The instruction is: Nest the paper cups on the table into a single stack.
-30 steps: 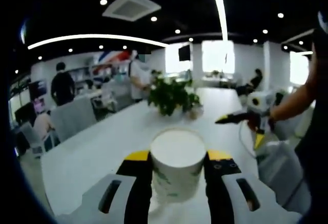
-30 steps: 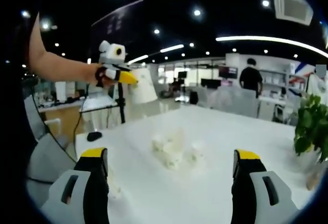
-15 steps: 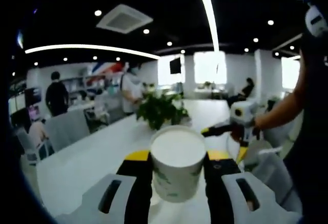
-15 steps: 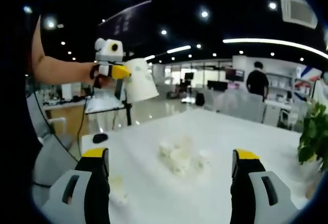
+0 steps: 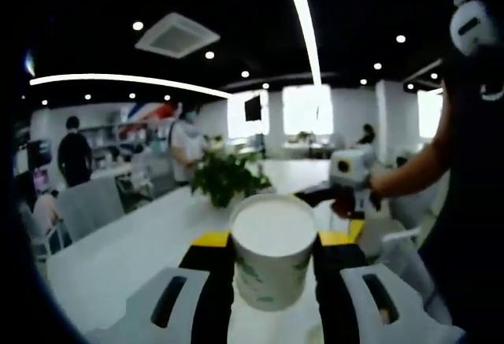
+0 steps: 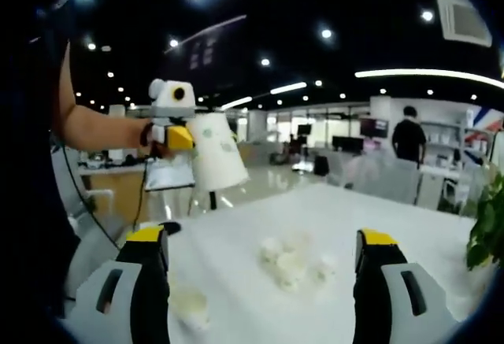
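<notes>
My left gripper (image 5: 274,238) is shut on a white paper cup (image 5: 272,259) with a faint green print, held up in the air with its mouth towards the camera. The right gripper view shows that same left gripper (image 6: 175,133) at the upper left, on a person's arm, with the cup (image 6: 217,152) tilted above the table. My right gripper (image 6: 261,237) is open with nothing between its fingers. Ahead of it, several pale paper cups (image 6: 295,261) sit clustered on the white table (image 6: 378,210). One more cup (image 6: 191,309) sits by the left jaw. The right gripper (image 5: 335,194) appears beyond the held cup.
A potted green plant (image 5: 224,179) stands mid-table and shows again as the plant (image 6: 487,230) at the right edge. A dark small object (image 6: 168,227) lies at the table's near corner. Chairs, desks and people stand beyond the table.
The left gripper with its cup has come nearer to the right gripper and looms larger in the right gripper view. Both views have shifted. The jaws stand as before.
</notes>
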Action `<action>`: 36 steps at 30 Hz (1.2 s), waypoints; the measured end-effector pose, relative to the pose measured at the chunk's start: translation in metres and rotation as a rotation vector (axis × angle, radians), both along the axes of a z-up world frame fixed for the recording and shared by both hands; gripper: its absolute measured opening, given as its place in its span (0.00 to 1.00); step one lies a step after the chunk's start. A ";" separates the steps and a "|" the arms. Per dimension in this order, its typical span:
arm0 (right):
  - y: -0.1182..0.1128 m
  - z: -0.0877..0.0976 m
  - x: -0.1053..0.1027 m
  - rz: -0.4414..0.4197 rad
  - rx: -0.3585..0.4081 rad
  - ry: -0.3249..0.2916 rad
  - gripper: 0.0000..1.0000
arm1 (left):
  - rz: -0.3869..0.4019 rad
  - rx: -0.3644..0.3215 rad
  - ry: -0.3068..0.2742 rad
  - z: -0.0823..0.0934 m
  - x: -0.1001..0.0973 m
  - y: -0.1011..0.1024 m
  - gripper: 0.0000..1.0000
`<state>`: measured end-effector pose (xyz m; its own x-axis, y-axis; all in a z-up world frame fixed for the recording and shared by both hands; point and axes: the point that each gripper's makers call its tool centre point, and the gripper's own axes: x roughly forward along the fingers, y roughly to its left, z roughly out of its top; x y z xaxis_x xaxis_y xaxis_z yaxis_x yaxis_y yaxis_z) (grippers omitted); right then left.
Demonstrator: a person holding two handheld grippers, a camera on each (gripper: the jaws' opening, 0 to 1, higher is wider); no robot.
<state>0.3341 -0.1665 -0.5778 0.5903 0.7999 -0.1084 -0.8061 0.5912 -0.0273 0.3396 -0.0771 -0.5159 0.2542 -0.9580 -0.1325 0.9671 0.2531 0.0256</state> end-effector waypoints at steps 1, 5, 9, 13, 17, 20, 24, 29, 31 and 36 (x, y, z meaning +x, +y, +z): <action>0.001 0.003 -0.001 0.006 0.003 -0.004 0.97 | -0.004 -0.005 0.000 0.001 -0.002 0.000 0.37; 0.007 0.016 -0.004 0.032 0.016 -0.020 0.96 | -0.021 -0.025 0.004 0.005 -0.009 0.000 0.37; 0.012 0.026 -0.007 0.061 0.028 -0.027 0.94 | -0.033 -0.038 0.016 0.008 -0.015 -0.001 0.37; 0.019 0.038 -0.014 0.102 0.049 -0.024 0.89 | -0.064 -0.055 0.027 0.010 -0.024 -0.005 0.37; 0.026 0.043 -0.022 0.148 0.062 -0.015 0.81 | -0.084 -0.089 0.022 0.016 -0.030 -0.008 0.37; 0.034 0.043 -0.033 0.204 0.079 0.030 0.68 | -0.082 -0.098 0.025 0.018 -0.032 -0.010 0.37; 0.039 0.045 -0.039 0.230 0.082 0.027 0.58 | -0.070 -0.151 0.033 0.024 -0.032 -0.009 0.37; 0.046 0.053 -0.049 0.282 0.136 0.076 0.44 | -0.048 -0.204 0.036 0.030 -0.033 -0.007 0.37; 0.050 0.053 -0.053 0.311 0.153 0.117 0.36 | -0.046 -0.218 0.037 0.031 -0.034 -0.007 0.37; 0.057 0.057 -0.056 0.337 0.177 0.131 0.32 | -0.060 -0.233 0.045 0.030 -0.040 -0.008 0.37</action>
<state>0.2782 -0.1096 -0.5206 0.2821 0.9594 -0.0086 -0.9454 0.2795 0.1674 0.2991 -0.0854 -0.4862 0.1945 -0.9773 0.0839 0.9795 0.1890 -0.0699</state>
